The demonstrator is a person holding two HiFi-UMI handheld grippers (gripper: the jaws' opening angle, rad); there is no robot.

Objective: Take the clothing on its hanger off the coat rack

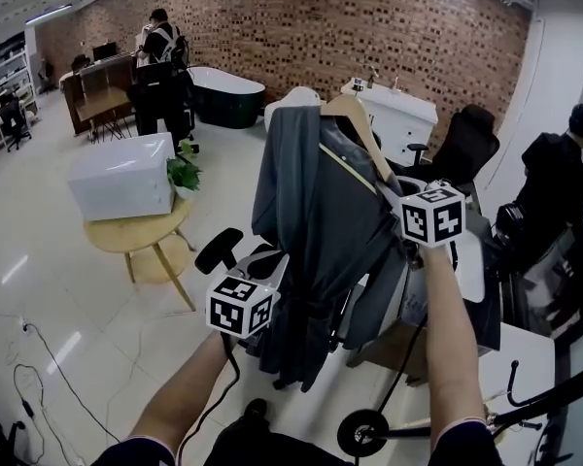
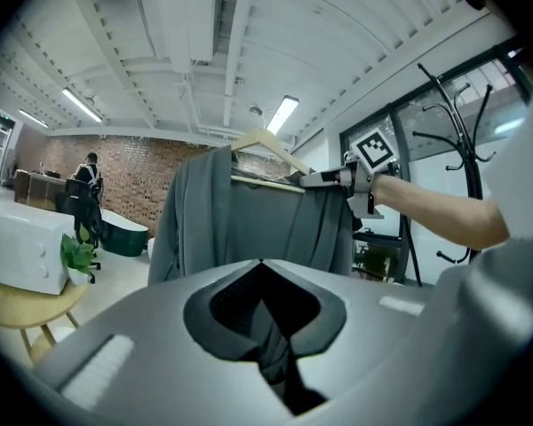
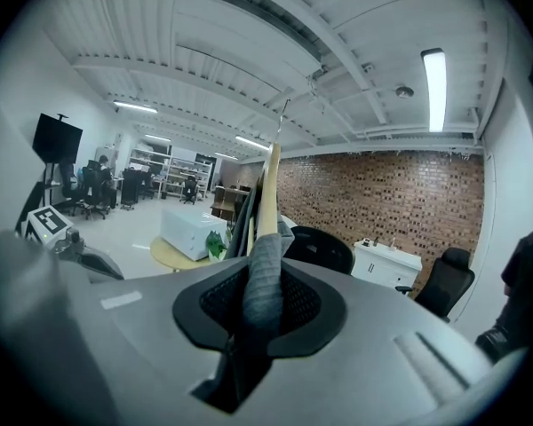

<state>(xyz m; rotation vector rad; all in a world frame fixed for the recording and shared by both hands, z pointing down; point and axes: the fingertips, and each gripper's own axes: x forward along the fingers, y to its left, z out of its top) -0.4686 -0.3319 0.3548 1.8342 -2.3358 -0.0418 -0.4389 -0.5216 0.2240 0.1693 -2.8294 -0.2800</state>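
Note:
A grey garment [image 1: 316,231] hangs on a wooden hanger [image 1: 355,115] that is held up in the air, away from any rack. My right gripper [image 1: 396,200] is shut on the hanger's cloth-covered right shoulder end [image 3: 259,282]; the hanger's wood [image 3: 268,193] and wire hook [image 3: 284,118] rise beyond its jaws. Lower down, my left gripper [image 1: 275,265] is shut on a fold of the garment's hem [image 2: 274,344]. From the left gripper view the whole garment [image 2: 249,229], the hanger [image 2: 265,140] and the right gripper [image 2: 333,178] show ahead. The black coat rack [image 2: 466,122] stands at the right.
A round wooden table [image 1: 141,233] bears a white box [image 1: 121,175] and a plant [image 1: 183,171] to the left. Office chairs [image 1: 466,139], a dark bathtub [image 1: 228,95] and people stand behind. A seated person [image 1: 554,178] is at the right. Cables [image 1: 49,367] lie on the floor.

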